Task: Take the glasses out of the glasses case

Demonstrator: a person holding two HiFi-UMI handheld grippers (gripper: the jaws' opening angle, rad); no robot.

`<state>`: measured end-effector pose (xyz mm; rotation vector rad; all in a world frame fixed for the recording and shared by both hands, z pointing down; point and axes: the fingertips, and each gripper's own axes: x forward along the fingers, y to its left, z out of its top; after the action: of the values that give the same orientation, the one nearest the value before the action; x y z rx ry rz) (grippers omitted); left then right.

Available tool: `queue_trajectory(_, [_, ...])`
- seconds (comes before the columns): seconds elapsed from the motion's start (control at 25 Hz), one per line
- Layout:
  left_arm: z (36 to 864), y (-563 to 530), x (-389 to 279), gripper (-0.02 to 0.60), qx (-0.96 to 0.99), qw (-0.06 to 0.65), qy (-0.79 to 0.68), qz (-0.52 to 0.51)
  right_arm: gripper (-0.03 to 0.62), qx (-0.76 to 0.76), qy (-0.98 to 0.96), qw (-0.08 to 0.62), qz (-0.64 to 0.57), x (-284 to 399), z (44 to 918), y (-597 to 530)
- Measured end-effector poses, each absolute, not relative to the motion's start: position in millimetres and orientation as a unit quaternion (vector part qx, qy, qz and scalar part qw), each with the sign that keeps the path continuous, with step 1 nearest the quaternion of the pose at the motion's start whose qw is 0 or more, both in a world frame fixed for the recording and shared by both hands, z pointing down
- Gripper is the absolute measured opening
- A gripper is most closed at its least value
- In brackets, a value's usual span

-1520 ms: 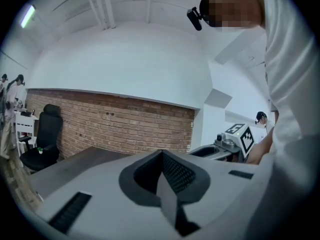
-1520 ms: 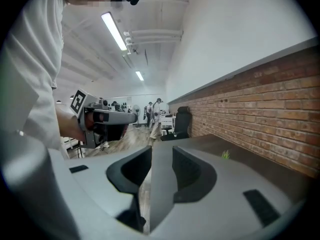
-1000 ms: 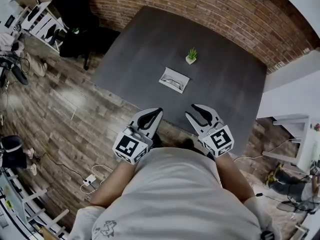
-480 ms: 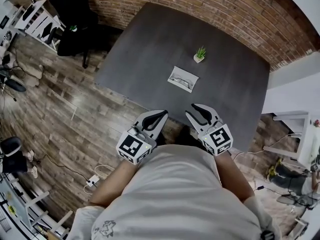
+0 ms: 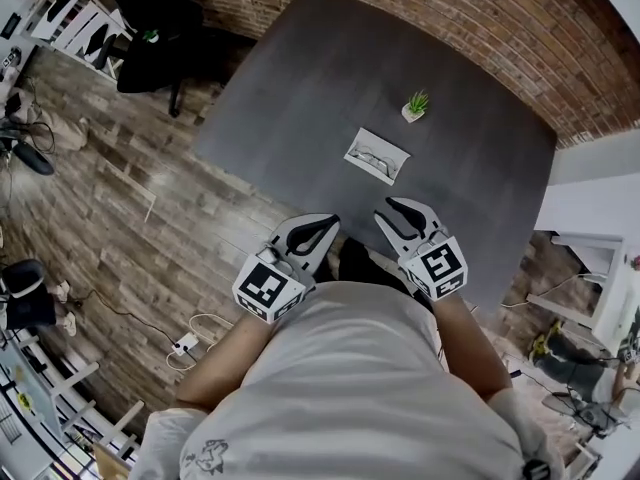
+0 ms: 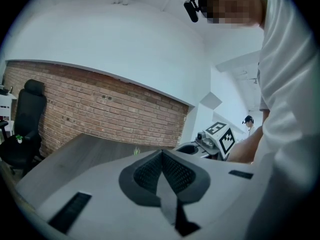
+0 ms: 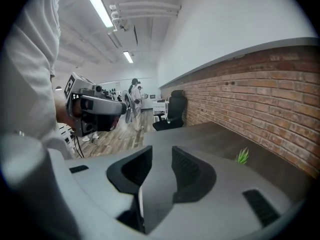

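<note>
— Glasses case (image 5: 377, 156): where is it, and which way does it run?

— Start nearest, at the bottom of the frame: a pale shirt (image 5: 350, 388), then both claws held over the table's near edge. The left gripper (image 5: 322, 224) has its pads pressed together on nothing. The right gripper (image 5: 392, 208) shows a narrow gap between its pads, also with nothing in it. Beyond them, just right of centre on the dark grey table (image 5: 300, 78), the case lies open, well apart from both claws. Its long axis runs left to right, dipping slightly toward lower right. The glasses (image 5: 370, 154) lie inside along that same axis.

— And past it?

— A small potted plant (image 5: 415, 105) stands near the case, up and to the right. The table's far edge meets a red brick wall (image 5: 430, 8) across the top. Wood-plank floor (image 5: 120, 188) fills the left side, with a black office chair (image 5: 150, 38) at upper left.

— Anything different from a second ago?

— Case and plant both sit further right in the frame, keeping the same spacing to each other, so the camera has shifted. Both claws have edged upward toward the table, the left more than the right.
</note>
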<state>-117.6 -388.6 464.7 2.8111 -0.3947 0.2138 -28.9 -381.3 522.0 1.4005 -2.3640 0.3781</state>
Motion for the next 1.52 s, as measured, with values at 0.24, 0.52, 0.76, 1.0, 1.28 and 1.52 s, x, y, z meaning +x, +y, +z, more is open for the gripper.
queue_trajectory(0.24, [487.4,-419.1,-102.2,0.011,0.97,0.159,-0.153,0.098,0.124,0.48,-0.838,0.211,0.149,-10.4,544.6,-412.3])
queue_trajectory(0.52, [519.2,-451.4,-87.4,0.011,0.96,0.187,-0.163,0.126,0.103,0.468,-0.833,0.243,0.167,13.9,576.8,-445.7])
queue_trajectory(0.76, [543.1,-471.4,-70.3,0.011,0.956,0.196,-0.16,0.147,0.098,0.45,-0.834,0.265,0.18,29.6,606.8,-468.8])
queue_trajectory(1.0, [587.8,-485.6,-53.5,0.011,0.949,0.203,-0.147,0.19,0.092,0.431,-0.827,0.303,0.198,40.4,647.3,-480.5])
queue_trajectory(1.28, [620.5,-498.5,-41.9,0.011,0.943,0.213,-0.141,0.215,0.083,0.413,-0.813,0.353,0.209,44.4,695.5,-493.6])
queue_trajectory(1.52, [647.1,-502.5,-35.8,0.011,0.936,0.227,-0.135,0.234,0.077,0.394,-0.799,0.392,0.23,47.1,731.8,-496.1])
